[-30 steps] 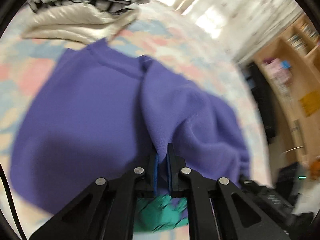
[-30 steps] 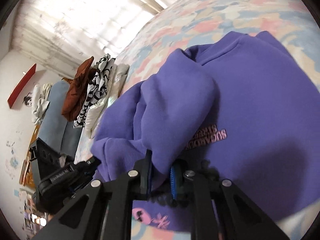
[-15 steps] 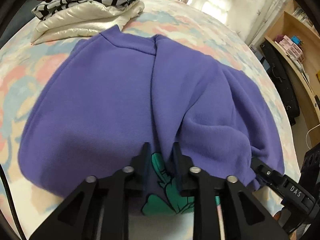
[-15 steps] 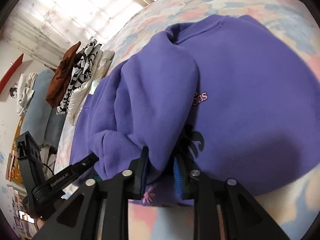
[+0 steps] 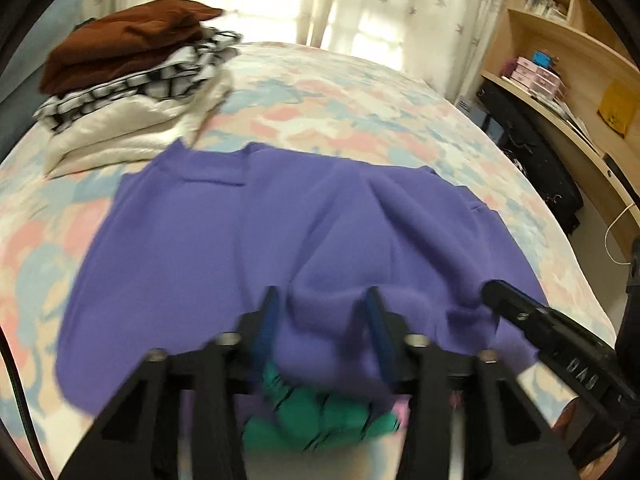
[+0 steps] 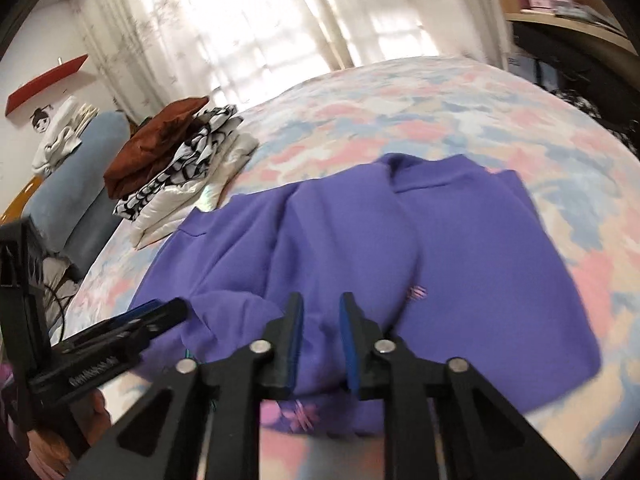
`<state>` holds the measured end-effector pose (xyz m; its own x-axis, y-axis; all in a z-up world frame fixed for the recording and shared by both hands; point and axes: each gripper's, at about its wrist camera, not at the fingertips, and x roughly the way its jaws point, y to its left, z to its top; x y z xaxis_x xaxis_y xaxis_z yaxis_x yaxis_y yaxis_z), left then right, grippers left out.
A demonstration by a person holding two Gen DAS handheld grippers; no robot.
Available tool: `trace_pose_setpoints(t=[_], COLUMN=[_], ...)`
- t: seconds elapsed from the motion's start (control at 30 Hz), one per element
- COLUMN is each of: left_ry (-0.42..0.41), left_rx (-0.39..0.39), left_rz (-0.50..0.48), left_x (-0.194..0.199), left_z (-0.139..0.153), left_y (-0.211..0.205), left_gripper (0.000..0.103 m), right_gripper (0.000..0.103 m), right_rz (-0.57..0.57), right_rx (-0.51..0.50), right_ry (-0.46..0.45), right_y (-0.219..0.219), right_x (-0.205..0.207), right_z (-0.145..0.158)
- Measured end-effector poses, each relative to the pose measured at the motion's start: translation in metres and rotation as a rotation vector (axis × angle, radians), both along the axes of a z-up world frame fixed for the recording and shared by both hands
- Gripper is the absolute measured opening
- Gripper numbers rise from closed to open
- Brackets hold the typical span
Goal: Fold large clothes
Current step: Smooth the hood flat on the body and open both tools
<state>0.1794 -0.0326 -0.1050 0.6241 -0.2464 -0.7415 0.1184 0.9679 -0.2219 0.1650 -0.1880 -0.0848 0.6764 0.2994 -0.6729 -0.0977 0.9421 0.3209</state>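
Left gripper [image 5: 322, 314] jaws opening, a hump of purple sweatshirt [image 5: 248, 240] between the blue pads, not pinched. Sweatshirt lies flat on floral bedspread [image 5: 360, 100]. Folded clothes pile [image 5: 132, 76] beyond the sweatshirt's far left corner. Right gripper [image 5: 560, 344] at its near right edge, blurred.

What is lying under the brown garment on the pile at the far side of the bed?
Under the brown garment lies a black-and-white patterned piece, and below that a cream padded one, resting on the bed. Anything between these layers is covered and cannot be seen.
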Motion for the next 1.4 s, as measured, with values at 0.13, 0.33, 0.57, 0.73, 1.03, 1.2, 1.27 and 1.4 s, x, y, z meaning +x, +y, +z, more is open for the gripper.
trace_pose_setpoints(t=[0.13, 0.33, 0.57, 0.73, 1.03, 1.2, 1.27, 1.4], left_ry=[-0.007, 0.066, -0.006, -0.014, 0.043, 0.040, 0.050, 0.069], left_rx=[-0.008, -0.015, 0.074, 0.080, 0.008, 0.026, 0.025, 0.012], left_rz=[0.008, 0.059, 0.036, 0.021, 0.035, 0.060, 0.070, 0.078], left_x=[0.028, 0.048, 0.039, 0.034, 0.005, -0.029, -0.045, -0.073], left_z=[-0.007, -0.039, -0.044, -0.039, -0.011, 0.005, 0.010, 0.016], left_y=[-0.011, -0.003, -0.011, -0.012, -0.003, 0.012, 0.021, 0.038], left_gripper=[0.022, 0.021, 0.021, 0.024, 0.049, 0.049, 0.050, 0.051], right_gripper=[0.012, 0.003, 0.003, 0.004, 0.005, 0.005, 0.005, 0.005], right_rz=[0.010, 0.004, 0.005, 0.010, 0.009, 0.025, 0.039, 0.075], right_rx=[-0.013, -0.057, -0.071, -0.027, 0.034, 0.020, 0.015, 0.004], right_ry=[-0.003, 0.083, 0.061, 0.088, 0.070, 0.033, 0.026, 0.020], right_y=[0.009, 0.009, 0.012, 0.006, 0.007, 0.014, 0.017, 0.026], right_x=[0.031, 0.055, 0.047, 0.051, 0.026, -0.008, -0.022, -0.048], right_z=[-0.007, -0.042, -0.047, -0.046, -0.017, 0.002, 0.007, 0.014])
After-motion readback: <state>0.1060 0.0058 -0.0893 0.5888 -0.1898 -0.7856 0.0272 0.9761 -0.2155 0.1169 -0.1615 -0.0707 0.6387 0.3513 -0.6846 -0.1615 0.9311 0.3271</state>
